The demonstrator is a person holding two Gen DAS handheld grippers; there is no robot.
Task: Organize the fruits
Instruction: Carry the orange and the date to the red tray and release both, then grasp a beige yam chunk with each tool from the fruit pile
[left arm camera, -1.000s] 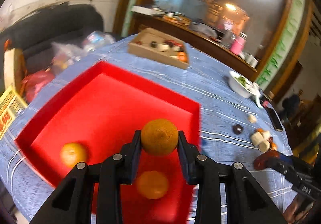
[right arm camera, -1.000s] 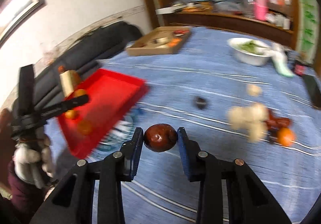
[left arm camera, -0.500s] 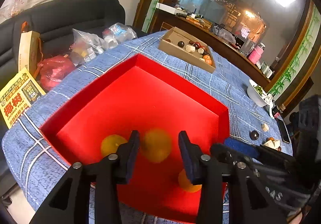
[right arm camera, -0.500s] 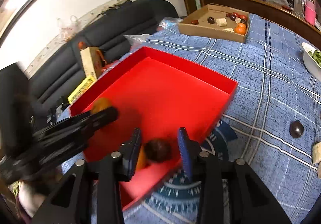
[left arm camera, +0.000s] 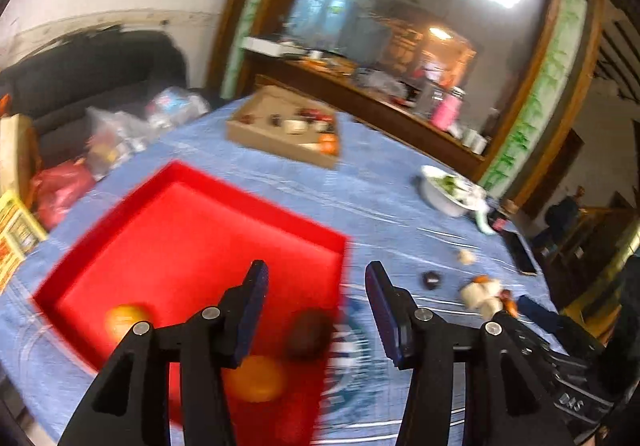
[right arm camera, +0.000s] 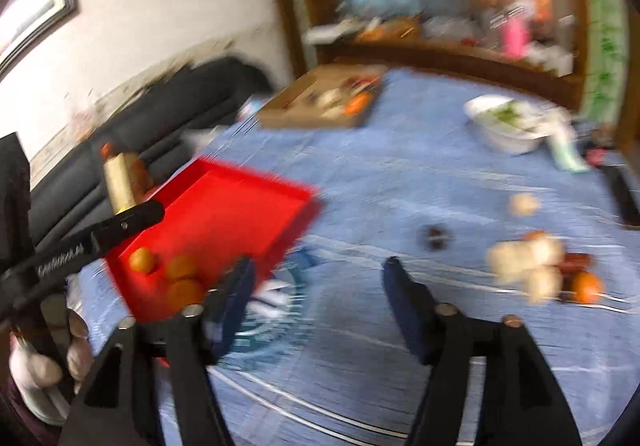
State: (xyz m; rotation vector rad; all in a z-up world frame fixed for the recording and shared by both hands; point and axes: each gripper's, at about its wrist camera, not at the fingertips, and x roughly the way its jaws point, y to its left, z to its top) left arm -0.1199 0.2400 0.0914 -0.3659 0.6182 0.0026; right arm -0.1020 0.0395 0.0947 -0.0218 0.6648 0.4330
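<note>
Both handheld black two-finger grippers hang over a round table draped in a blue plaid cloth [left arm camera: 384, 186], and both are spread wide with nothing between their pads. In the left wrist view, the left gripper [left arm camera: 316, 282] fills the lower centre of the frame, above the near right corner of a shallow, square red plastic tray [left arm camera: 192, 230]. Two round orange citrus fruits lie in the tray's near end, one at lower left [left arm camera: 124, 320] and one just behind the left finger [left arm camera: 256, 378]; a dark brown round fruit [left arm camera: 308, 332] sits beside the tray's right wall.

In the right wrist view, the right gripper [right arm camera: 316, 274] occupies the lower centre, over bare cloth just right of the tray [right arm camera: 224, 218], where three oranges cluster in the near corner [right arm camera: 176, 274]. At mid right of that frame a loose pile of pale and orange fruits [right arm camera: 536, 266] rests on the cloth, with a small dark round fruit [right arm camera: 434, 236] apart from it towards the tray. A flat brown cardboard box [right arm camera: 320, 102] holding assorted fruit sits at the table's far side, and a white bowl of greens [right arm camera: 508, 122] stands at upper right. Motion blur softens both views.
</note>
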